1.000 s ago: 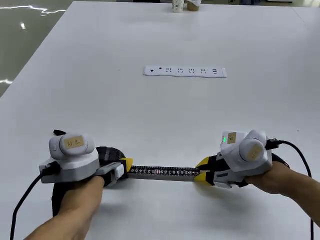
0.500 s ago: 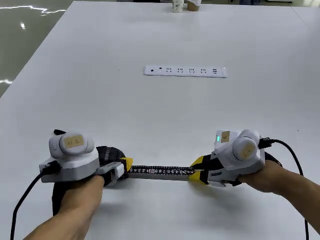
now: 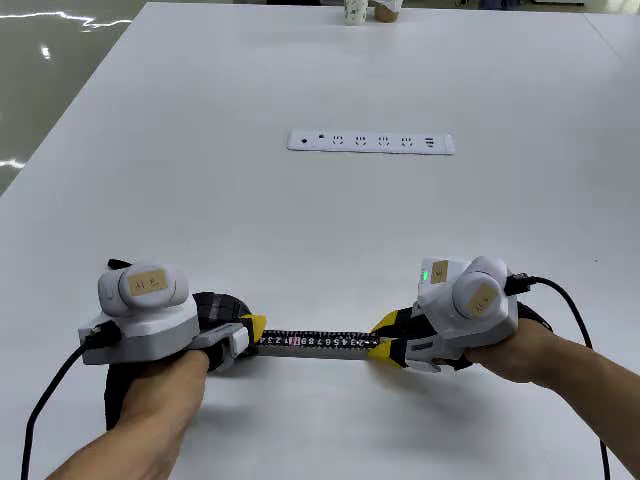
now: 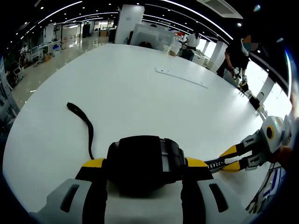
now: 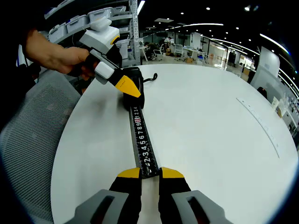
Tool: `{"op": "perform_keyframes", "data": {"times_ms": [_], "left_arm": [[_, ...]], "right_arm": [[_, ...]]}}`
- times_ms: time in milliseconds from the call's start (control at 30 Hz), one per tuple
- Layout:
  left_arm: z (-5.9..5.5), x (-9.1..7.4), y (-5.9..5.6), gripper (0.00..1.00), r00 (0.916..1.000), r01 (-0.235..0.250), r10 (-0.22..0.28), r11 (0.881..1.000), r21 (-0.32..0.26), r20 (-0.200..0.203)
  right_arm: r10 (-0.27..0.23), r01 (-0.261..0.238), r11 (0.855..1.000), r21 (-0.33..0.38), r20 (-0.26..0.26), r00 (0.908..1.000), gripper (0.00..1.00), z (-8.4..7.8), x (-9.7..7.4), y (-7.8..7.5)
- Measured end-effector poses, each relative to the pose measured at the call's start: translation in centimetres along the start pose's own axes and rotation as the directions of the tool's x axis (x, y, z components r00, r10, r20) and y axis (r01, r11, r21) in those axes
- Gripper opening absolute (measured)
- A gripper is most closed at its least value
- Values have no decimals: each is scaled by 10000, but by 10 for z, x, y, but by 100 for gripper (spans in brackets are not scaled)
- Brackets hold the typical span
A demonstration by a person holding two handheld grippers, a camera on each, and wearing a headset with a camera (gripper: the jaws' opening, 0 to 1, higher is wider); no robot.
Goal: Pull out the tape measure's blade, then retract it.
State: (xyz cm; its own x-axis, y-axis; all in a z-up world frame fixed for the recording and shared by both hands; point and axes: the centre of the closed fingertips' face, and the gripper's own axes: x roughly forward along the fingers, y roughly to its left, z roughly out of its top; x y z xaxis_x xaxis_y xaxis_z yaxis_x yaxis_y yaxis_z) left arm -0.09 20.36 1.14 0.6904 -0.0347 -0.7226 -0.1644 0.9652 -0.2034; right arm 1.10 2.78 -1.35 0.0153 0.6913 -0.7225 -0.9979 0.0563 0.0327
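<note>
**Tape measure's blade drawn out between two tools on a white desk**

A person works a black tape measure (image 4: 142, 156) at the near edge of a white desk (image 3: 300, 230). In the head view it sits at about 7 o'clock. The left tool (image 4: 145, 164), gripped by the left hand (image 3: 165, 385), is clamped on the case, one yellow-tipped jaw on each side. A black wrist strap (image 4: 84, 121) trails from the case across the desk toward 10 o'clock in the left gripper view.

The blade (image 5: 141, 140), dark with pale numerals, lies flat on the desk and runs from the case toward 3 o'clock in the head view. It reaches the right tool (image 5: 150, 175), held by the right hand (image 3: 520, 355) at about 5 o'clock. That tool's jaws are closed on the blade's free end, pinching it between the yellow tips. In the right gripper view the blade runs from 6 o'clock up toward the case at 11 o'clock.

A white power strip (image 3: 370, 142) lies well apart from the work, at 12 o'clock in the head view. Two cups (image 3: 356, 10) stand at the desk's far edge. A grey mesh chair (image 5: 28, 154) shows at 8 o'clock in the right gripper view. People (image 4: 240, 51) stand beyond the desk at 2 o'clock in the left gripper view.
</note>
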Motion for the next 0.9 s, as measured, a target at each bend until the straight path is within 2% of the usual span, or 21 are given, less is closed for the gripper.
{"op": "perform_keyframes", "data": {"times_ms": [900], "left_arm": [[1,2,2,59,10000,29,-30,10000,-79,-44]], "right_arm": [[132,-131,9999,-10,145,9998,10,15,16,1]]}}
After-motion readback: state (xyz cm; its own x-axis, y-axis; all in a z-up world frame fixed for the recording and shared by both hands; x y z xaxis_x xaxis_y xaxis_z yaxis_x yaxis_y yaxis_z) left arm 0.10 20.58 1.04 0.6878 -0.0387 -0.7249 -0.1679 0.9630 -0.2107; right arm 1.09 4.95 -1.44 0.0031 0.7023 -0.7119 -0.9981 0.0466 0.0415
